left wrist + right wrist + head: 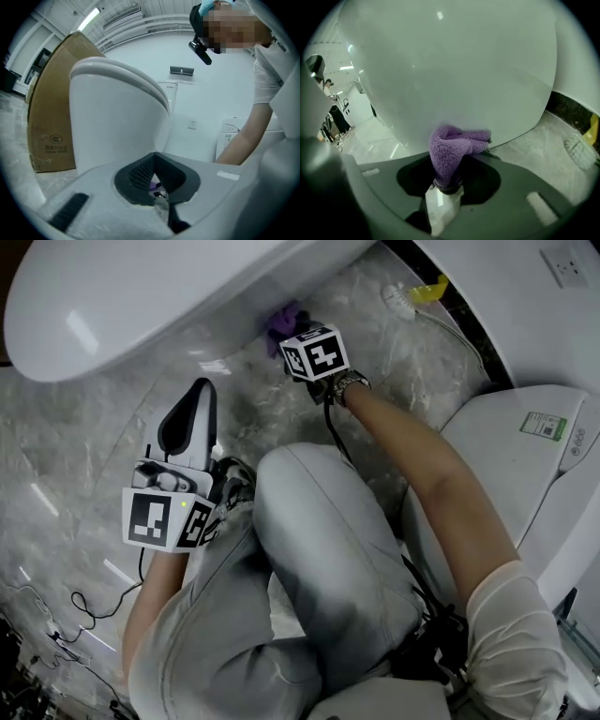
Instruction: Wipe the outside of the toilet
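A white toilet (141, 292) fills the top left of the head view; its curved bowl wall (454, 65) fills the right gripper view. My right gripper (286, 334) is shut on a purple cloth (452, 147), which presses against the lower outside of the bowl just above the floor. The cloth (281, 320) shows as a purple tuft under the bowl's edge. My left gripper (192, 413) hangs apart over the floor near my knee, jaws together with nothing between them. In the left gripper view the toilet (112, 117) stands ahead, out of contact.
A toilet brush (403, 298) with a yellow part lies on the marble floor (84, 474) at the back. A second white toilet (534, 456) stands at the right. A cardboard box (49, 112) stands left of the toilet. Cables (75, 615) trail on the floor at lower left.
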